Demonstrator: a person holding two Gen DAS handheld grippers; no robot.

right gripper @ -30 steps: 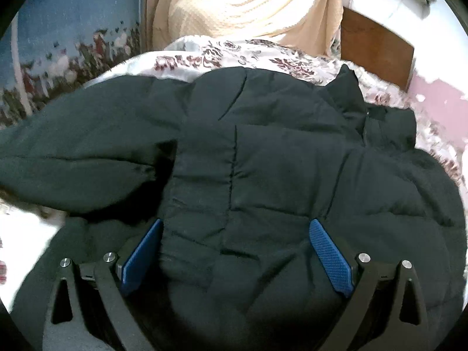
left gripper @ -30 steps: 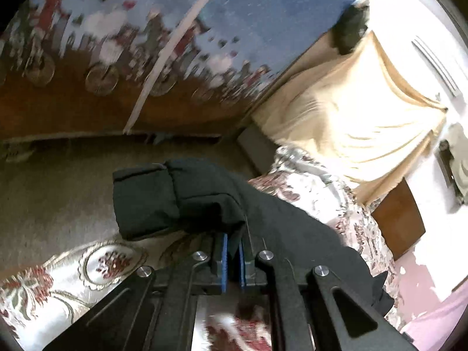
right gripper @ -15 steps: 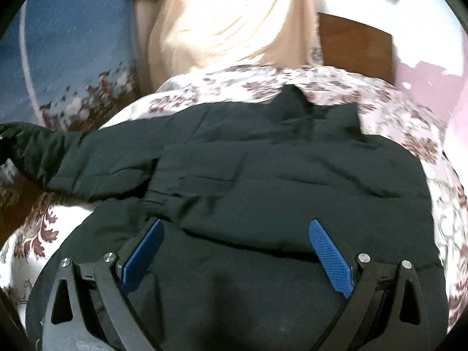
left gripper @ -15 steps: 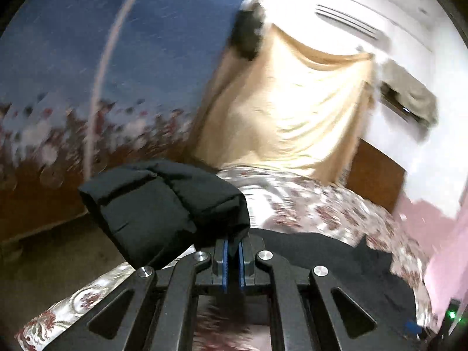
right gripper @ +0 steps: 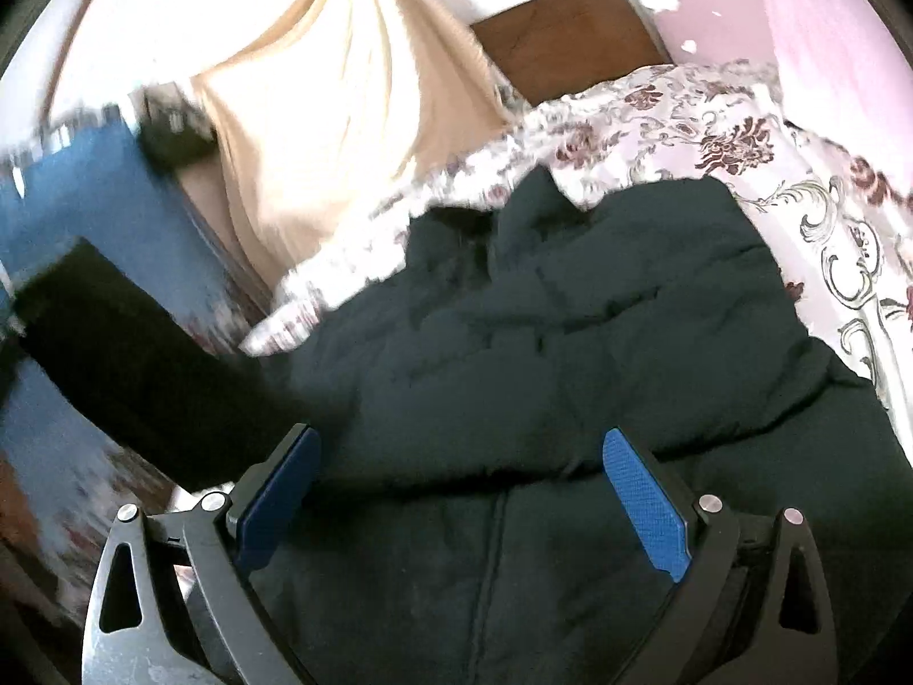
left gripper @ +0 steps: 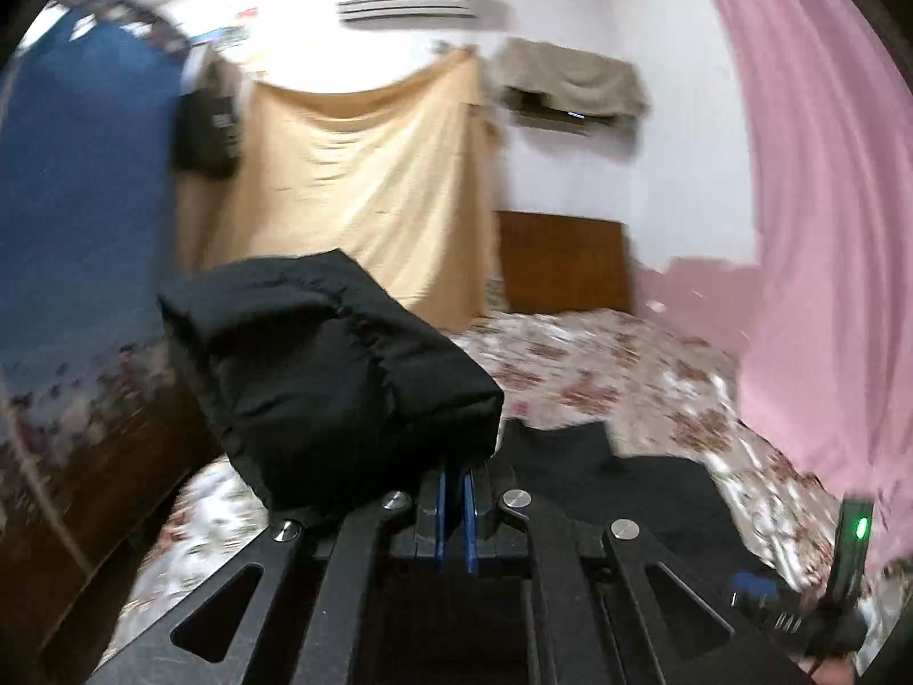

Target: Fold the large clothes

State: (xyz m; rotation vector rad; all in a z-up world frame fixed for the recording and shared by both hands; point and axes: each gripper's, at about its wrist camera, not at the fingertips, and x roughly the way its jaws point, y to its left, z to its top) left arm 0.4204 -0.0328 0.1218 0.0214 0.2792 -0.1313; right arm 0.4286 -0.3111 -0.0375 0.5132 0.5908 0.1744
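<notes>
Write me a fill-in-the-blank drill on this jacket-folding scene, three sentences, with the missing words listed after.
1. The left gripper is shut on the black jacket's ____.
2. The jaws of the right gripper stand ____ above the jacket.
3. The jacket lies on a bedspread with a ____ pattern.

Missing words: sleeve; open; floral

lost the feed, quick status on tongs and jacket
Left tongs shut on jacket sleeve, lifted. Right tongs open over black jacket on bed. Nothing in the way.
</notes>
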